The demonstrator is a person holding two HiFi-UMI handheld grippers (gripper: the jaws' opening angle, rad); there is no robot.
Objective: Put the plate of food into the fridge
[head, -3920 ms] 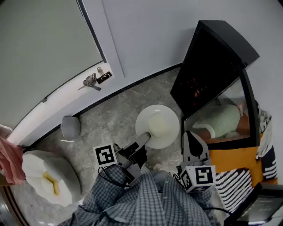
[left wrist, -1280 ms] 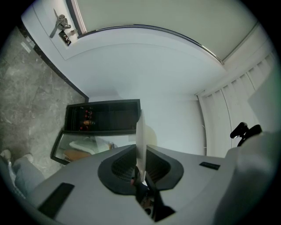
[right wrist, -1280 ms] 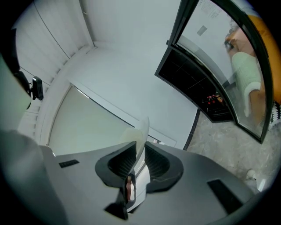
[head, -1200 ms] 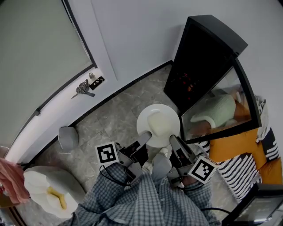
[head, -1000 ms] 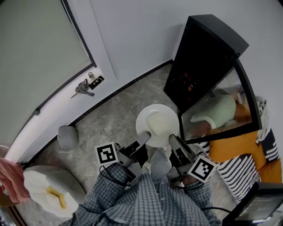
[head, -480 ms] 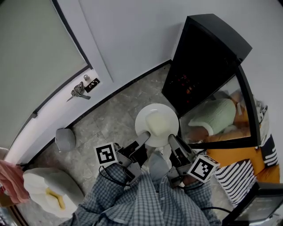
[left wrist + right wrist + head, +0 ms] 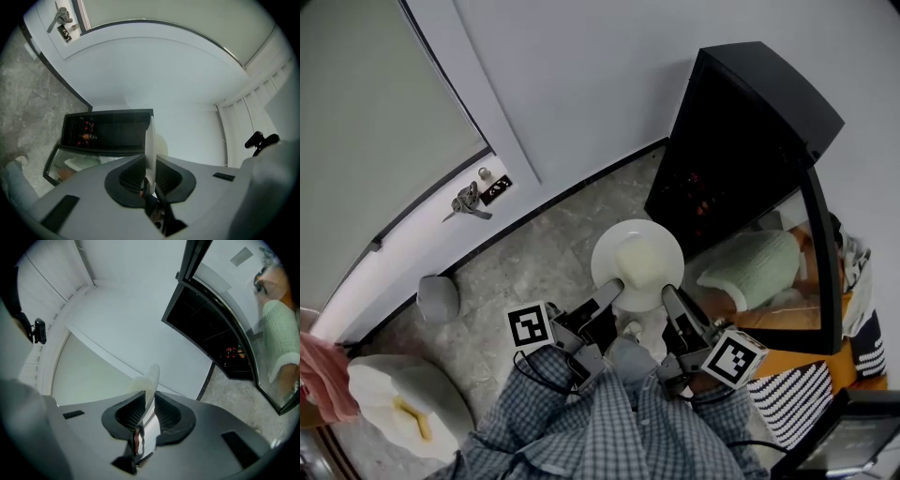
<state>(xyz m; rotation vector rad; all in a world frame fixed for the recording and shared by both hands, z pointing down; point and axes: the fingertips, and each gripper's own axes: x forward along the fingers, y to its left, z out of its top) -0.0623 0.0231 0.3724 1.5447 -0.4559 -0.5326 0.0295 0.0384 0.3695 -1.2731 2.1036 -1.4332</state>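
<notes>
Head view looks down on the white plate (image 7: 637, 262). It is held up over the grey floor (image 7: 544, 253), near the middle of the picture. A pale lump of food (image 7: 641, 255) sits on it.

The left tongs (image 7: 612, 289) grip the plate's rim at 7 o'clock, and the right tongs (image 7: 669, 296) grip it at 5 o'clock. Left gripper view shows the two jaws nearly together, squeezing the thin rim edge-on. Right gripper view shows the same, with the jaws close together and pressed on the rim. Checked sleeves (image 7: 581, 422) are behind both tongs at 6 o'clock.

The black fridge (image 7: 750, 122) stands at 2 o'clock from the plate, near it. There are small red things inside. Its glass door (image 7: 787, 281) hangs open at 3 o'clock.

A door handle (image 7: 469, 199) with keys is at 10 o'clock, well apart. A small grey round thing (image 7: 438, 297) lies on the floor at 8 o'clock. A big white lumpy thing (image 7: 389, 403) is farther out the same way.
</notes>
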